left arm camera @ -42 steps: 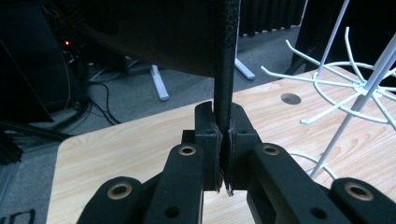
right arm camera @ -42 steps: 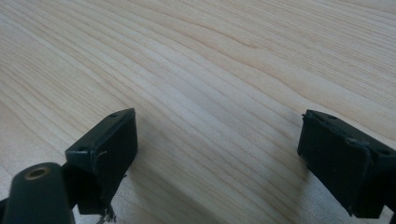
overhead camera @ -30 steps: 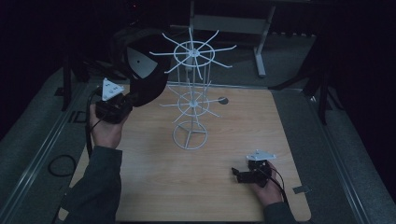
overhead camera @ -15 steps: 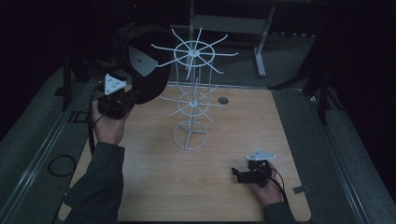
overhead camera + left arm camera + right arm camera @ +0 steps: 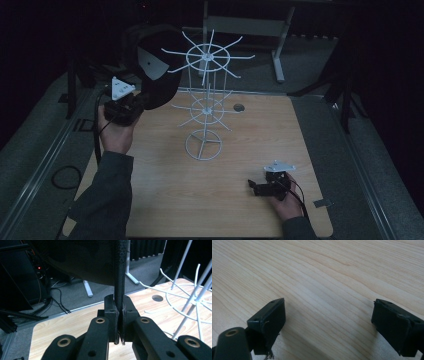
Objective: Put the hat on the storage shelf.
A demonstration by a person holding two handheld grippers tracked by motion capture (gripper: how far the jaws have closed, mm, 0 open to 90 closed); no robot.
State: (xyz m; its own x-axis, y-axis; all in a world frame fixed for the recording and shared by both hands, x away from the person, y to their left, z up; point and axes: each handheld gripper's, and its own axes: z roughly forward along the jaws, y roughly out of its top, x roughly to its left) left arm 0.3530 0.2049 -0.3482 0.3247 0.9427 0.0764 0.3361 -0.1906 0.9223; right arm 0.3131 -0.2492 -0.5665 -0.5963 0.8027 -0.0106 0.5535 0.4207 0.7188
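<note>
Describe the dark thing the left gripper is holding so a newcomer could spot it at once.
On the wooden table stands a white wire rack. Just left of its top tier, the left gripper pinches the rim of a black cap. It is the only dark, rounded object held in the air.

A wire rack stands on the counter a little behind its middle, with a hole in the counter just to its right. The left gripper is raised at the counter's left rear edge, left of the rack, with a cap rising from its jaws toward the rack's top arms. The right gripper sits near the front right, well apart from the rack.
</note>
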